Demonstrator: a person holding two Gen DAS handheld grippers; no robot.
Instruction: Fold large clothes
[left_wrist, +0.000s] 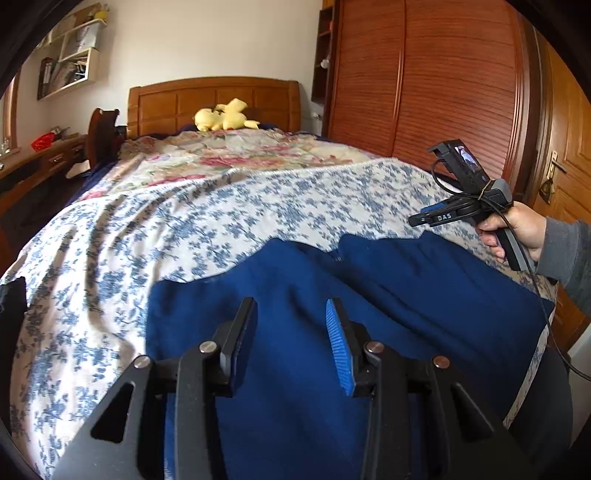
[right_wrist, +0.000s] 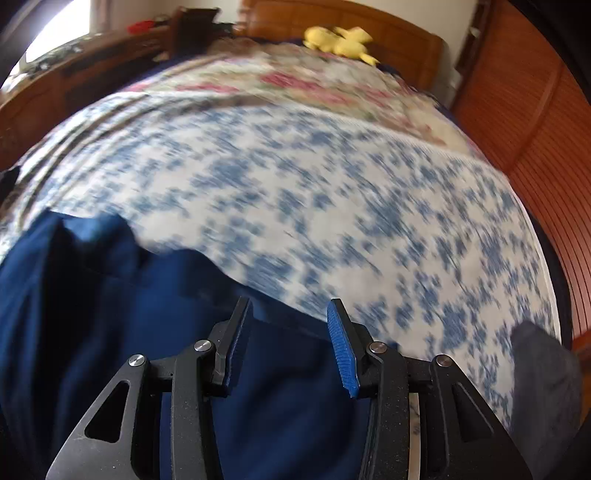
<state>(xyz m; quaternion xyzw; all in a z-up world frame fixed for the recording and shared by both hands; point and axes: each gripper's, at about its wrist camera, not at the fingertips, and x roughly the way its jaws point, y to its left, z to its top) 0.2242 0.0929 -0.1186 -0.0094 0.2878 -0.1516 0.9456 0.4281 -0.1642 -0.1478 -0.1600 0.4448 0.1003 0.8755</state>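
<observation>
While the blue garment (left_wrist: 332, 295) lies spread on the bed (left_wrist: 184, 221) at its near edge, I judge the risk is pinching only the top layer, or catching the sheet beneath, so the fold bunches or drags. My left gripper (left_wrist: 291, 332) hangs over the cloth with jaws wide apart, gripping nothing. My right gripper (right_wrist: 288, 332) is likewise released over the garment's far edge, its view blurred.

Garment (left_wrist: 332, 295) on bed (left_wrist: 184, 206), plush toy (left_wrist: 223, 116) by headboard (left_wrist: 214, 99).
</observation>
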